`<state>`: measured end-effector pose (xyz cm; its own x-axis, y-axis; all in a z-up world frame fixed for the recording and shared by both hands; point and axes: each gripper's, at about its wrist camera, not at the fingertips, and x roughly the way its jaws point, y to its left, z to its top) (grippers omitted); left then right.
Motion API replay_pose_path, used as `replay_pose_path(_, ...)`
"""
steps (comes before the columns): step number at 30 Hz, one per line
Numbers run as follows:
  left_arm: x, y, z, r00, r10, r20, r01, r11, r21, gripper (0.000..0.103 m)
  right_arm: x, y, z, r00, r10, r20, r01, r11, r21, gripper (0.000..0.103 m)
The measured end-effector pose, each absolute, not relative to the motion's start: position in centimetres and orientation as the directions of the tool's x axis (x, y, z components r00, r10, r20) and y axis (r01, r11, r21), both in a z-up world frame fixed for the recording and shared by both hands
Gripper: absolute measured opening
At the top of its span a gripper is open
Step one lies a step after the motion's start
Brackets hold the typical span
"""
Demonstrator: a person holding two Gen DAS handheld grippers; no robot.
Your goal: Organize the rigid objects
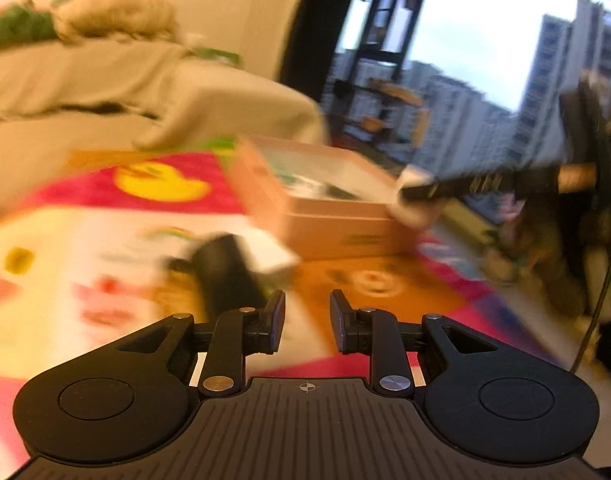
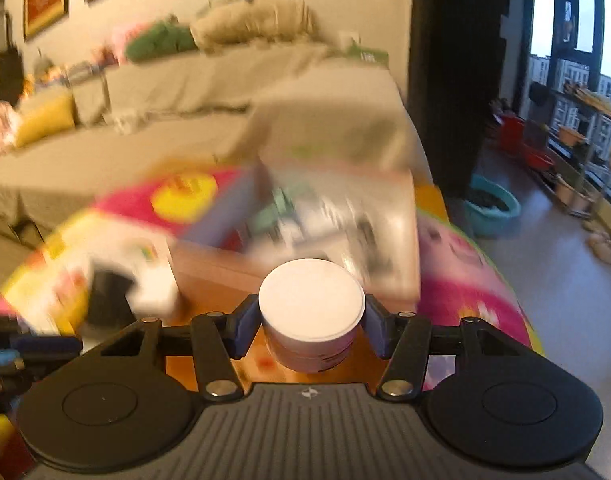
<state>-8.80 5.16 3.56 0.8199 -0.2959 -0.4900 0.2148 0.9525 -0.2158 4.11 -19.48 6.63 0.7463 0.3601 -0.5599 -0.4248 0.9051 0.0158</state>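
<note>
My right gripper (image 2: 311, 330) is clamped on a white-lidded jar (image 2: 311, 300) just short of the open cardboard box (image 2: 401, 240), best carried level over its rim, while my left gripper (image 1: 307, 320) rides together, empty.

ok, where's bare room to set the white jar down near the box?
Free: the orange patch of mat in front of the cardboard box, just ahead of the left gripper. Crowded: inside the box, though blur hides any gaps, and left of it, where a black and white item lies. The right gripper holds the white jar.
</note>
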Motion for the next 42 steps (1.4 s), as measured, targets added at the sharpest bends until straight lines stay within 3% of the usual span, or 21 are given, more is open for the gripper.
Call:
replay_pose_path(4,-9.3,7.7,3.1,0.829,-0.185,-0.528,0.096,0.977,-0.191,0.027,8.7,-17.2,8.1,0.759,0.360,-0.543,-0.414,0.910,0.025,0.054)
replay_pose_path(11,-10.5,10.8,1.9,0.804,-0.162,-0.572,0.023,0.970,-0.242,0.027,14.9,-15.3,4.4,0.674,0.318,-0.666,-0.378,0.924,0.058,0.055)
replay_pose_path(18,-10.2,10.7,1.8,0.807,-0.179,-0.563,0.028,0.963,-0.266,0.027,8.2,-17.6,4.7,0.787,0.281,-0.549,-0.361,0.932,-0.041,0.068)
replay_pose_path(21,-9.8,10.3,1.6,0.809,-0.175,-0.561,0.020,0.962,-0.273,0.027,4.9,-18.4,5.2,0.798,0.329,-0.505,-0.403,0.914,-0.041,0.078)
replay_pose_path(29,-7.4,11.3,2.8,0.828,-0.134,-0.545,-0.056,0.947,-0.318,0.030,-1.7,-13.9,2.1,0.649,0.503,-0.570,-0.630,0.776,-0.031,0.079)
replay_pose_path(37,-8.3,12.6,2.7,0.826,-0.107,-0.553,-0.085,0.947,-0.310,0.030,0.0,-4.2,3.3,0.648,0.564,-0.511,-0.694,0.714,-0.092,0.078)
replay_pose_path(39,-8.7,12.8,2.5,0.823,-0.118,-0.555,-0.078,0.945,-0.317,0.030,1.3,-2.4,2.9,0.656,0.541,-0.526,-0.689,0.714,-0.124,0.067)
replay_pose_path(40,-8.9,12.9,2.4,0.821,-0.126,-0.558,-0.074,0.944,-0.322,0.030,1.9,-1.9,2.7,0.639,0.535,-0.552,-0.697,0.707,-0.121,0.046)
replay_pose_path(42,-9.3,13.1,2.2,0.812,-0.143,-0.566,-0.068,0.940,-0.335,0.030,1.7,-1.9,2.5,0.620,0.537,-0.573,-0.704,0.702,-0.104,0.047)
